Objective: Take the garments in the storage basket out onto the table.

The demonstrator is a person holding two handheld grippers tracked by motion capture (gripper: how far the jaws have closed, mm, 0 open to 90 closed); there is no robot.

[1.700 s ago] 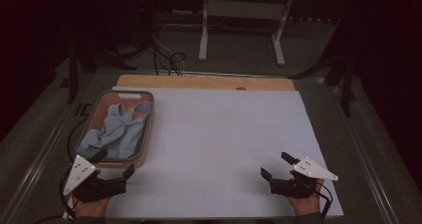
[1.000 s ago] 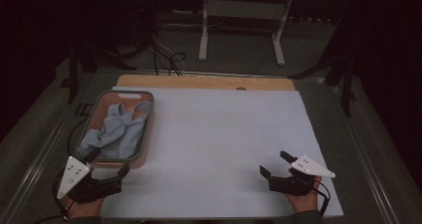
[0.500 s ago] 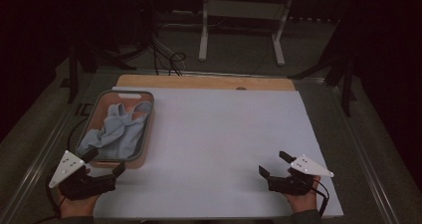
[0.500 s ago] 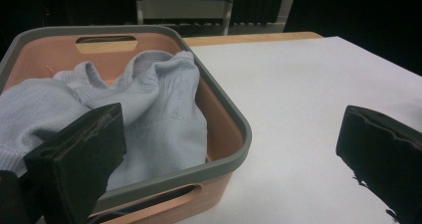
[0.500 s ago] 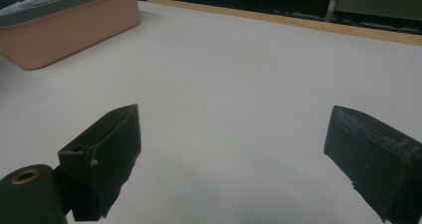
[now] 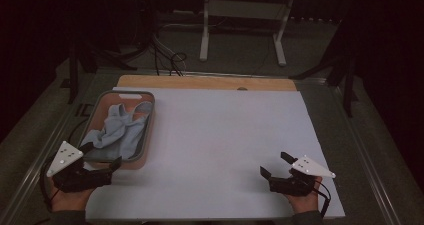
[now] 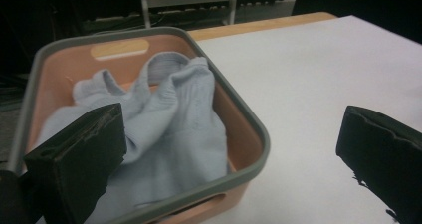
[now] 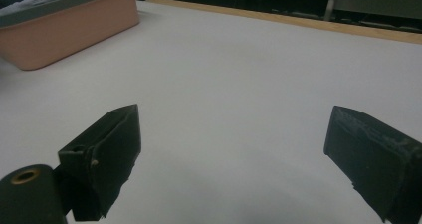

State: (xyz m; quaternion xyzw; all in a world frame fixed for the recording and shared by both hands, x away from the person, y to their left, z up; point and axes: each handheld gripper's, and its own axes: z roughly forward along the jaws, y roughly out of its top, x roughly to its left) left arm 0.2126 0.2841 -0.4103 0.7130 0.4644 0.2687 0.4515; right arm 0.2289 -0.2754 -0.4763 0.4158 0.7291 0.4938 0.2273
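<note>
The left gripper (image 6: 102,160) sits at 8 o'clock on the table, jaws spread wide and holding nothing, just short of the near end of the bin (image 6: 148,130). In the left gripper view its 2 jaws frame the bin's near corner, 1 over the cloth (image 7: 164,129), 1 over the white sheet (image 7: 318,79). The pale blue cloth (image 6: 120,130) lies bunched inside the bin, at 9 o'clock on the sheet (image 6: 225,135). The right gripper (image 6: 276,165) rests at 5 o'clock, well apart from the bin, jaws also wide and bare above plain sheet.
</note>
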